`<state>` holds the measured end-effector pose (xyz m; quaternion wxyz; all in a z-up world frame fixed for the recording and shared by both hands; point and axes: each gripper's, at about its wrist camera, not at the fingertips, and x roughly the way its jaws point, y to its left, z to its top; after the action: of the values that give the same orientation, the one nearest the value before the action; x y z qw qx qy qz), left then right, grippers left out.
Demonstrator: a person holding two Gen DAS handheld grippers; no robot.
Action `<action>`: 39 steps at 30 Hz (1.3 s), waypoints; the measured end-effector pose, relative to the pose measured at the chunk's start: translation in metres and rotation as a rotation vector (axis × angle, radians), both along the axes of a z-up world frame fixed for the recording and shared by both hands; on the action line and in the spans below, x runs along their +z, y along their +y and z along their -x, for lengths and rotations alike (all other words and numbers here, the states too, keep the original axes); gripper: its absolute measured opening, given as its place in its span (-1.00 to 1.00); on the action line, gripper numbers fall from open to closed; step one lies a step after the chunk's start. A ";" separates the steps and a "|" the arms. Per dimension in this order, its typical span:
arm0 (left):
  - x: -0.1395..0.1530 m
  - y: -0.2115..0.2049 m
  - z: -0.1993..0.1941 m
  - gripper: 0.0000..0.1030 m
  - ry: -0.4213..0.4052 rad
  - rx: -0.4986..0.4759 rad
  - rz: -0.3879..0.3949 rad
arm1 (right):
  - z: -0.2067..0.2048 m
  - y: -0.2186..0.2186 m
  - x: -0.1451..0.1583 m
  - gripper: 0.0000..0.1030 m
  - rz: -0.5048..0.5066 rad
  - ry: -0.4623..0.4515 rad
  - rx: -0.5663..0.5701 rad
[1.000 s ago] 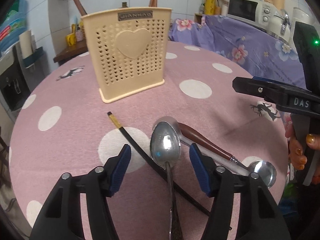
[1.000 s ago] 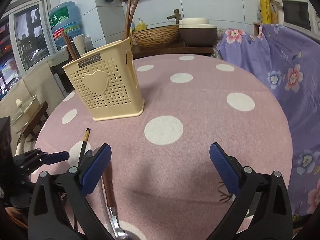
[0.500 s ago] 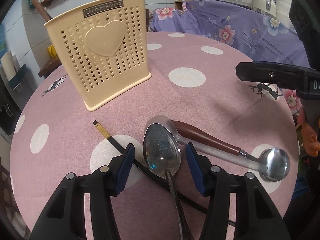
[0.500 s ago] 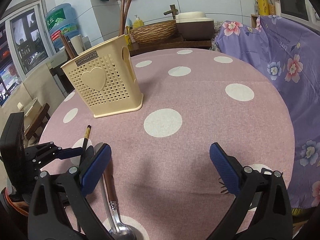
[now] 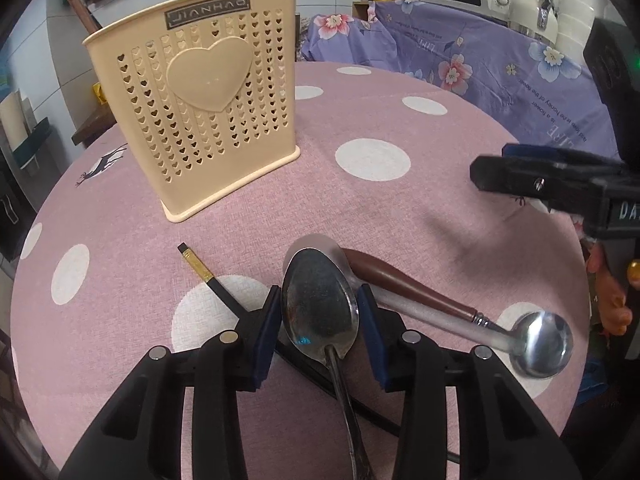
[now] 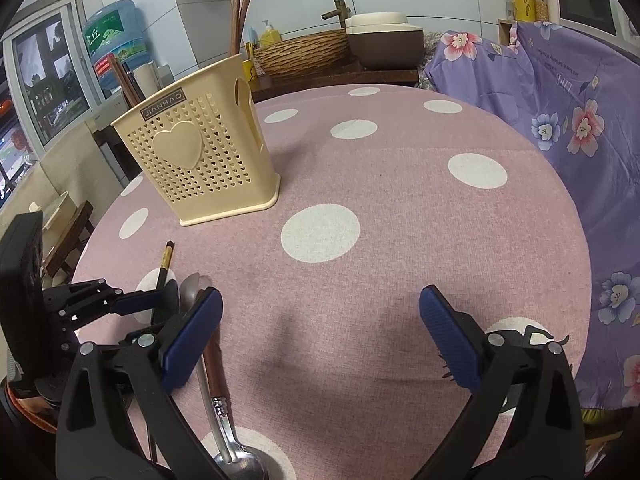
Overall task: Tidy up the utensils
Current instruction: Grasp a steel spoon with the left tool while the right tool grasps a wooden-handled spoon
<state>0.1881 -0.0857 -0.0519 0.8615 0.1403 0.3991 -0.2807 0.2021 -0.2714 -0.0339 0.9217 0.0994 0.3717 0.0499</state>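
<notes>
The left gripper (image 5: 319, 322) is pointing down at the table, and its two blue pads (image 5: 265, 334) have just been closing around the bowl of a steel spoon (image 5: 318, 306). The pads are standing right at the two edges of the bowl, and it is hard to tell if they are already pressing on it. The handle of this spoon is running back between the black fingers toward the camera. Under the spoon a black chopstick (image 5: 208, 278) with a gold band is lying on the pink tablecloth (image 5: 400, 220), going diagonally. Just to the right, a ladle (image 5: 540, 344) with a brown wooden handle is lying on the cloth, and its far end is reaching behind the spoon bowl. The right gripper (image 6: 320, 336) is hovering above the cloth near the ladle, its jaws are standing wide apart and nothing is between them. Farther back, a cream utensil holder (image 5: 204, 120) with heart-shaped holes is standing upright on the table, well apart from the spoon, with brown chopsticks (image 6: 238, 8) sticking up from it
</notes>
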 end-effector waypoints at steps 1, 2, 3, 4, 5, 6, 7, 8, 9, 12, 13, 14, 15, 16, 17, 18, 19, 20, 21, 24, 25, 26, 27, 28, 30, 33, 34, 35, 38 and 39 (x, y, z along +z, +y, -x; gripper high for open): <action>0.002 0.001 0.000 -0.25 -0.002 0.008 0.011 | 0.000 0.001 0.000 0.89 0.002 0.002 0.003; 0.006 0.004 0.000 -0.25 -0.004 0.020 0.028 | 0.000 0.002 0.000 0.89 0.003 0.003 0.007; 0.009 0.007 0.000 -0.25 -0.006 0.033 0.042 | 0.000 0.003 0.000 0.89 0.008 0.003 0.014; 0.013 0.012 0.000 -0.25 -0.010 0.056 0.057 | 0.001 0.006 0.000 0.89 0.016 0.002 0.021; 0.016 0.016 -0.001 -0.25 -0.011 0.080 0.067 | 0.000 0.009 0.000 0.89 0.028 0.002 0.031; 0.019 0.023 -0.002 -0.25 -0.010 0.119 0.078 | 0.000 0.013 0.000 0.89 0.043 0.004 0.044; 0.021 0.031 -0.003 -0.25 -0.007 0.154 0.093 | -0.001 0.016 -0.001 0.89 0.057 0.006 0.057; 0.024 0.041 -0.004 -0.25 0.001 0.196 0.120 | -0.002 0.021 -0.002 0.88 0.075 0.012 0.075; 0.026 0.049 -0.005 -0.25 0.009 0.228 0.142 | -0.003 0.028 -0.003 0.88 0.097 0.022 0.100; 0.030 0.067 -0.003 -0.25 -0.009 0.315 0.158 | -0.006 0.048 -0.009 0.69 0.140 0.053 0.179; 0.031 0.070 -0.001 -0.25 -0.023 0.333 0.150 | -0.007 0.056 -0.011 0.57 0.158 0.062 0.210; 0.031 0.071 0.001 -0.25 -0.028 0.340 0.148 | -0.007 0.063 -0.013 0.41 0.179 0.067 0.232; 0.030 0.073 0.003 -0.25 -0.024 0.346 0.157 | -0.008 0.071 -0.016 0.32 0.207 0.075 0.254; 0.030 0.075 0.004 -0.25 -0.018 0.350 0.168 | -0.010 0.077 -0.019 0.15 0.224 0.086 0.272; 0.029 0.075 0.005 -0.25 -0.011 0.352 0.175 | -0.011 0.081 -0.021 0.05 0.229 0.096 0.286; 0.028 0.076 0.007 -0.25 -0.007 0.352 0.178 | -0.012 0.084 -0.023 0.03 0.229 0.104 0.303; 0.027 0.078 0.008 -0.25 -0.004 0.354 0.179 | -0.014 0.088 -0.024 -0.02 0.238 0.114 0.318; 0.026 0.079 0.007 -0.25 -0.002 0.356 0.182 | -0.015 0.090 -0.026 -0.05 0.253 0.122 0.322; 0.025 0.079 0.008 -0.25 0.003 0.355 0.187 | -0.017 0.092 -0.028 -0.06 0.266 0.131 0.326; 0.023 0.080 0.008 -0.25 0.010 0.352 0.194 | -0.020 0.095 -0.029 -0.07 0.269 0.148 0.335; 0.022 0.079 0.008 -0.25 0.013 0.351 0.194 | -0.022 0.096 -0.029 -0.07 0.270 0.155 0.335; 0.022 0.079 0.008 -0.25 0.015 0.350 0.195 | -0.024 0.097 -0.029 -0.07 0.270 0.160 0.336; 0.021 0.078 0.008 -0.25 0.017 0.349 0.196 | -0.025 0.098 -0.029 -0.07 0.270 0.163 0.338; 0.021 0.078 0.008 -0.25 0.019 0.348 0.197 | -0.028 0.099 -0.029 -0.08 0.269 0.167 0.339; 0.021 0.076 0.008 -0.25 0.021 0.345 0.196 | -0.031 0.100 -0.028 -0.12 0.258 0.181 0.342; 0.020 0.075 0.007 -0.25 0.022 0.344 0.192 | -0.034 0.104 -0.028 -0.22 0.262 0.188 0.355; 0.020 0.075 0.007 -0.25 0.023 0.344 0.192 | -0.034 0.105 -0.028 -0.27 0.262 0.189 0.360; 0.020 0.075 0.007 -0.25 0.023 0.345 0.194 | -0.034 0.106 -0.027 -0.34 0.263 0.191 0.365; 0.021 0.075 0.007 -0.25 0.022 0.348 0.196 | -0.033 0.108 -0.027 -0.63 0.262 0.195 0.378; 0.022 0.076 0.007 -0.25 0.020 0.348 0.196 | -0.032 0.108 -0.026 -0.68 0.262 0.195 0.379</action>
<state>0.1807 -0.0102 -0.0304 0.9026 -0.0181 0.3966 -0.1666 0.2345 -0.1631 -0.0603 0.8607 -0.0879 0.4740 0.1636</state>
